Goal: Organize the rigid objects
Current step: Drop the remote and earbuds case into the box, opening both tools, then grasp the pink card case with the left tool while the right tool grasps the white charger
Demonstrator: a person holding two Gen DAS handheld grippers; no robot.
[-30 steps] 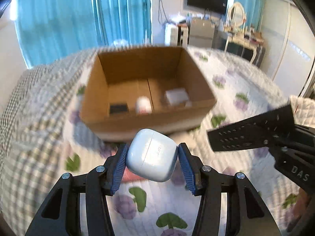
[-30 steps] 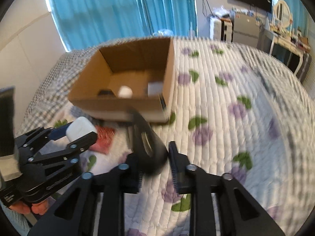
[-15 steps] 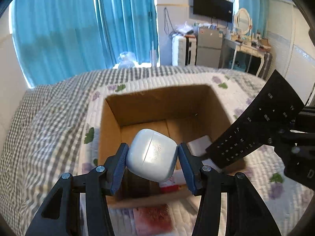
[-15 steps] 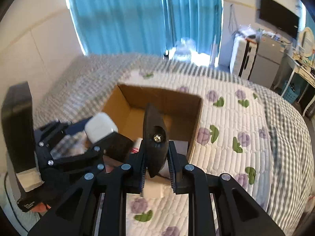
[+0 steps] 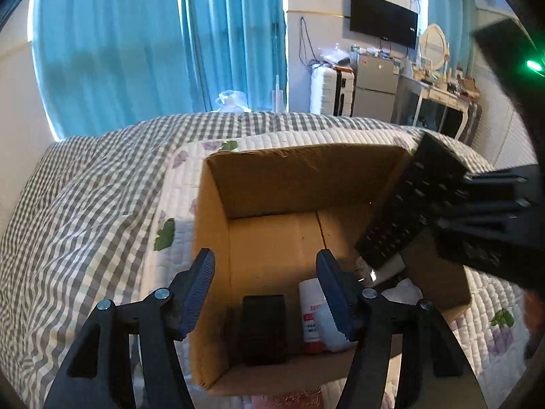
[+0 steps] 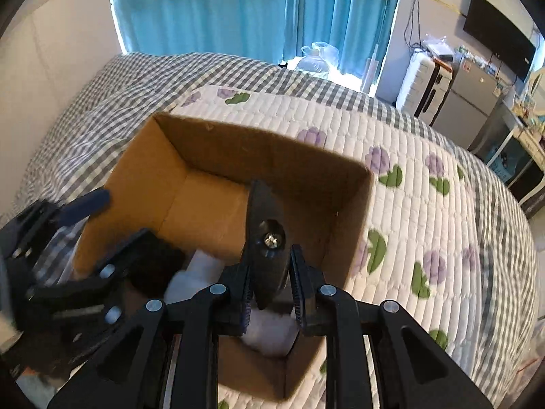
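Observation:
An open cardboard box (image 5: 299, 173) stands on the bed; it also shows in the right wrist view (image 6: 218, 143). My left gripper (image 5: 265, 289) is open and empty over the box's near left part. Below it lie a black object (image 5: 262, 327) and a white bottle with a red label (image 5: 315, 317). My right gripper (image 6: 269, 289) is shut on a black remote control (image 6: 264, 235), held edge-on over the box's right part. The remote's button face shows in the left wrist view (image 5: 408, 208). The white earbud case is not clearly visible; white shapes (image 6: 269, 334) lie under the right gripper.
The bed has a white floral quilt (image 6: 425, 204) and a grey checked blanket (image 5: 85, 204). A reddish packet (image 5: 289, 400) lies in front of the box. Blue curtains (image 5: 163, 44), a fridge (image 5: 374, 92) and a dressing table (image 5: 442, 102) stand beyond the bed.
My left gripper opened and the white earbud case left it over the box. My right gripper carried the remote further over the box and lower.

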